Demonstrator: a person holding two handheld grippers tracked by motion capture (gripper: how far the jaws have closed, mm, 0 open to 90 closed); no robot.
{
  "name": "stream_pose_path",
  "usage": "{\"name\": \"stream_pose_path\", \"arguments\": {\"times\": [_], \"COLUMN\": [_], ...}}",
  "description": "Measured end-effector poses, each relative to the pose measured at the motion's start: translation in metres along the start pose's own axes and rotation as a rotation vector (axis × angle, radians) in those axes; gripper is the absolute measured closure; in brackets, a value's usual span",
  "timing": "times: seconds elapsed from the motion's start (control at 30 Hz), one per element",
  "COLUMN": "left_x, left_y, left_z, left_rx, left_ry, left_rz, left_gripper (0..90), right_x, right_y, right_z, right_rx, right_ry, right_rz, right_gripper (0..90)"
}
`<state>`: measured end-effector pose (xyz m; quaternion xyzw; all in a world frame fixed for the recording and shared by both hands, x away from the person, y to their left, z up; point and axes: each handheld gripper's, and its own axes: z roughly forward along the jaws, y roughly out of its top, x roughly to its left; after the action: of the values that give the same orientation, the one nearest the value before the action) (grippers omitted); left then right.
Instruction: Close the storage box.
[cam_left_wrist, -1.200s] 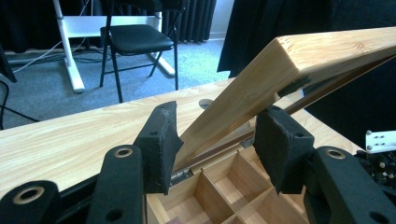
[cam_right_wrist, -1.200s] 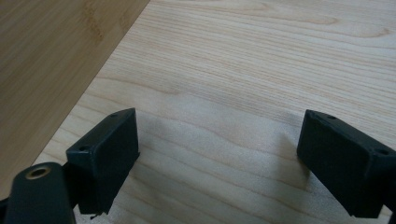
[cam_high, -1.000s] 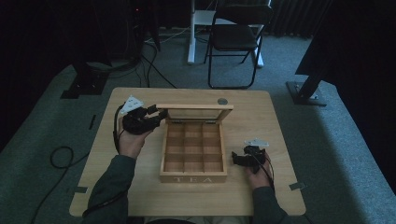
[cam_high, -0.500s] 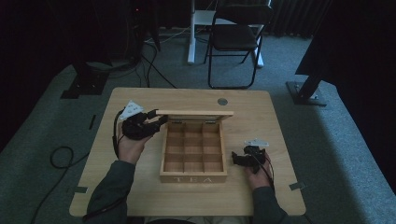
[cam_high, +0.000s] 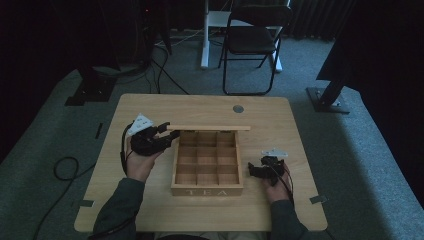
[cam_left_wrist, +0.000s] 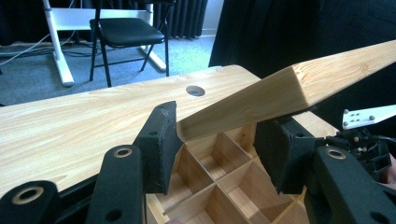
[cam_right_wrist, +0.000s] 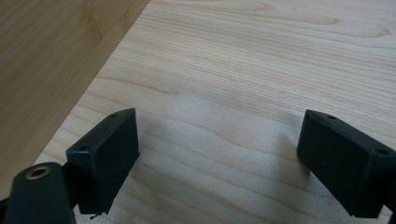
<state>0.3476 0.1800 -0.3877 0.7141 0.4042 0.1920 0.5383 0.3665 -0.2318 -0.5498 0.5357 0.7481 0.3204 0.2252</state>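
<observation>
Lid's far edge has swung up since a second ago: the hinged pale wooden lid (cam_high: 209, 128) now stands near upright behind the wooden nine-compartment tea box (cam_high: 207, 164), corner between the left gripper's (cam_high: 164, 134) spread jaws. Compartments look empty. Right gripper (cam_high: 254, 171) wide apart over the light wood table (cam_high: 280, 120). Opening looks nearly done; judging no filling started.

A pale wooden table (cam_high: 150, 107) (grommet hole (cam_high: 238, 108) near its far edge) carries an open tea box (cam_high: 207, 160).
</observation>
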Motion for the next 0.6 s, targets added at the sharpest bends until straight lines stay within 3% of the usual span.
{"name": "stream_pose_path", "arguments": {"times": [0.6], "left_x": [-0.005], "left_y": [-0.018], "left_z": [-0.003], "left_rx": [0.006], "left_ry": [-0.014], "left_rz": [-0.035], "left_gripper": [47.8], "right_x": [0.000], "right_y": [0.000], "right_z": [0.000], "right_rx": [-0.002], "right_ry": [-0.001], "right_rz": [0.002], "right_gripper": [12.3]}}
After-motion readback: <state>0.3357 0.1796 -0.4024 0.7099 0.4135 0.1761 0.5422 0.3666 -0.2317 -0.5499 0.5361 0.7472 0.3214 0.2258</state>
